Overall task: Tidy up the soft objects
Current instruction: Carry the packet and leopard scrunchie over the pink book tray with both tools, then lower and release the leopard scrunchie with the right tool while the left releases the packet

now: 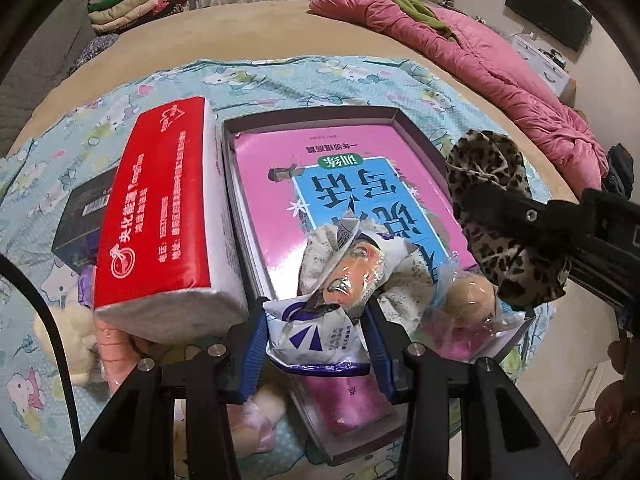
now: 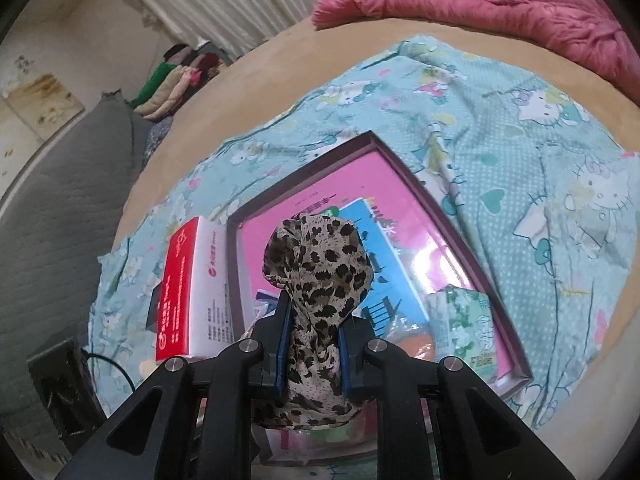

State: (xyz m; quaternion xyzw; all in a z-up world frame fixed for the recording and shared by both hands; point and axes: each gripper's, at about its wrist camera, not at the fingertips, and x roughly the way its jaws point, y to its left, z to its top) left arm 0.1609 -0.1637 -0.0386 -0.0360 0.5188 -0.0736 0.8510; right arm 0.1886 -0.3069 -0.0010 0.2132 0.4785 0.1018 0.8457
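A shallow purple-walled box (image 1: 312,114) lies on the bed with a pink and blue book (image 1: 272,168) in it. My left gripper (image 1: 316,344) is over the box's near end, its blue pads pressed on a white and purple plastic packet (image 1: 316,332). My right gripper (image 2: 314,352) is shut on a bunched leopard-print cloth (image 2: 316,276) that it holds above the box (image 2: 370,137). The left wrist view shows that same cloth (image 1: 500,184) at the right, with the right gripper (image 1: 492,216) clamped across it.
A red and white tissue pack (image 1: 160,208) leans along the box's left side, over a dark carton (image 1: 80,220) and a cream plush toy (image 1: 76,332). A bagged round bun (image 1: 468,300) and a green tissue packet (image 2: 468,320) lie in the box. A pink quilt (image 1: 480,52) lies behind.
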